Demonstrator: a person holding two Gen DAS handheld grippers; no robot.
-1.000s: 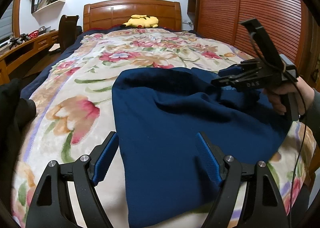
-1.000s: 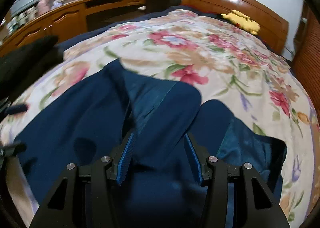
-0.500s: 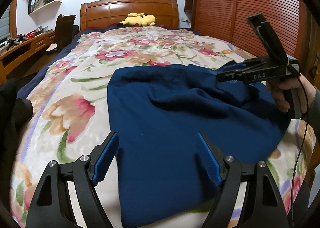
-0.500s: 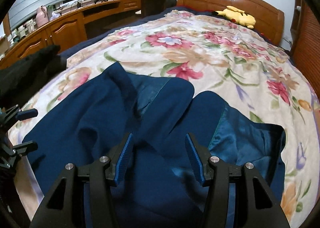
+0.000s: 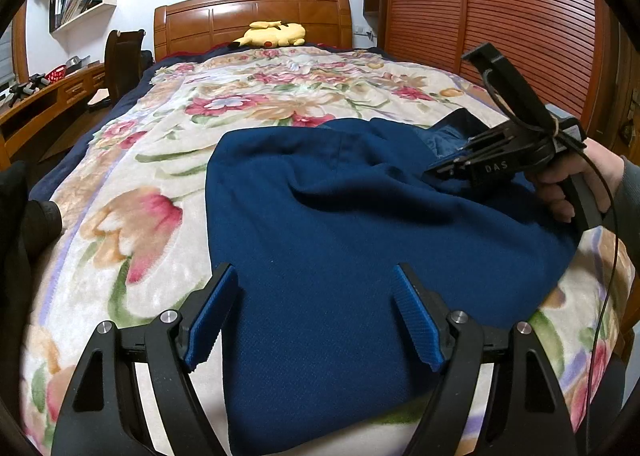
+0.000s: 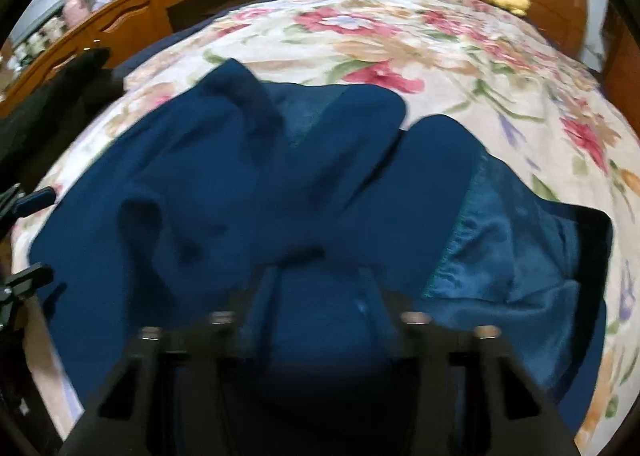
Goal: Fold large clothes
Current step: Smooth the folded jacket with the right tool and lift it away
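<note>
Floral plush covers the bed (image 5: 168, 159), and on this blanket, toward the near end, a navy-blue coat (image 5: 320, 256) is spread so that a flat, soft surface is offered for folding. The garment is seen lying with its long axis running roughly from the foot of the bed toward the wooden headboard (image 5: 252, 19), the smoother body panel nearest the left camera and the rumpled part, judged to be collar and front, farther up and toward the right side. In the right wrist view a paler satin lining (image 6: 500, 264) is exposed where one front panel is turned back, which suggests the coat is not yet squared up.

A yellow plush toy (image 5: 272, 35) is set against the headboard, well apart from the work.

The left gripper (image 5: 314, 316) is held low over the near hem with its jaws standing wide, one blue pad over the blanket just beside the coat's edge and the other over the cloth; nothing is gripped by it, and it appears to be kept ready.

The right gripper (image 6: 316, 296) is pointed down into the bunched fabric and its jaws are closing, with a fold of the coat between them; because this view is blurred, firm pressure of the pads cannot be confirmed, though a pinch seems intended so that the panel can be drawn over.
</note>
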